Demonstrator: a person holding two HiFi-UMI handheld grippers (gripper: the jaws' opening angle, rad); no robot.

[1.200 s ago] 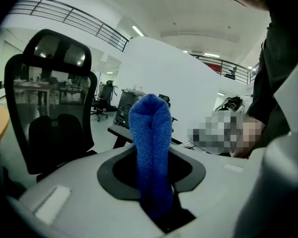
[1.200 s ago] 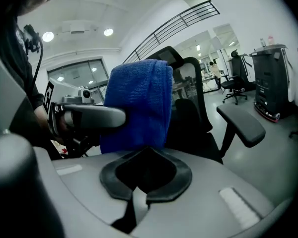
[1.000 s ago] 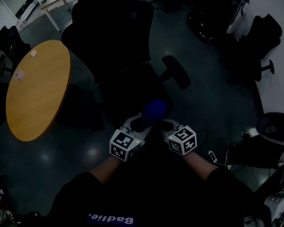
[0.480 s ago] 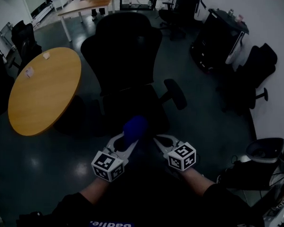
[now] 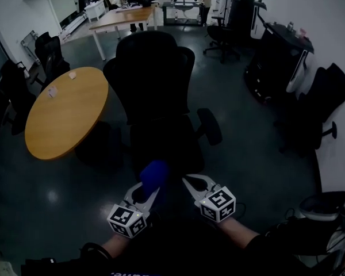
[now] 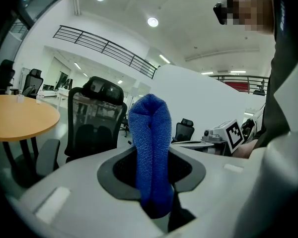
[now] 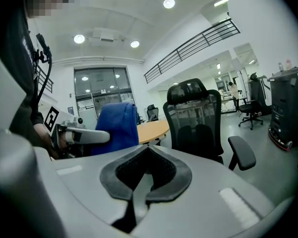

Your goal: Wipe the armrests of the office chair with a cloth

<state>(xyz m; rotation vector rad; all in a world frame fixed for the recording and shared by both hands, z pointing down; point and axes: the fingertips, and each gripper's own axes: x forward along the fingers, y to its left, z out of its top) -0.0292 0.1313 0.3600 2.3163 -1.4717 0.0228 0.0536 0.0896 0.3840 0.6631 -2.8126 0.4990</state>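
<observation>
A black office chair [image 5: 155, 73] stands in front of me, its padded right armrest [image 5: 210, 126] sticking out to the right. In the left gripper view the chair [image 6: 96, 120] shows beyond the jaws with an armrest [image 6: 46, 155] low at the left. My left gripper [image 5: 148, 187] is shut on a folded blue cloth [image 5: 154, 174], which rises between the jaws [image 6: 150, 148]. My right gripper [image 5: 188, 181] is beside it, shut and empty, short of the seat. In the right gripper view the chair [image 7: 195, 120], its armrest [image 7: 242, 152] and the cloth [image 7: 116, 128] are visible.
A round wooden table [image 5: 66, 117] stands left of the chair. More black chairs [image 5: 310, 111] and a dark cabinet [image 5: 276, 56] line the right wall. Desks [image 5: 126, 17] stand at the far end. People stand in the far background. Cables and gear [image 5: 328, 211] lie at the lower right.
Both grippers have drawn back toward me, off the chair seat, with the cloth still in the left one. The view has lifted and shows more of the room.
</observation>
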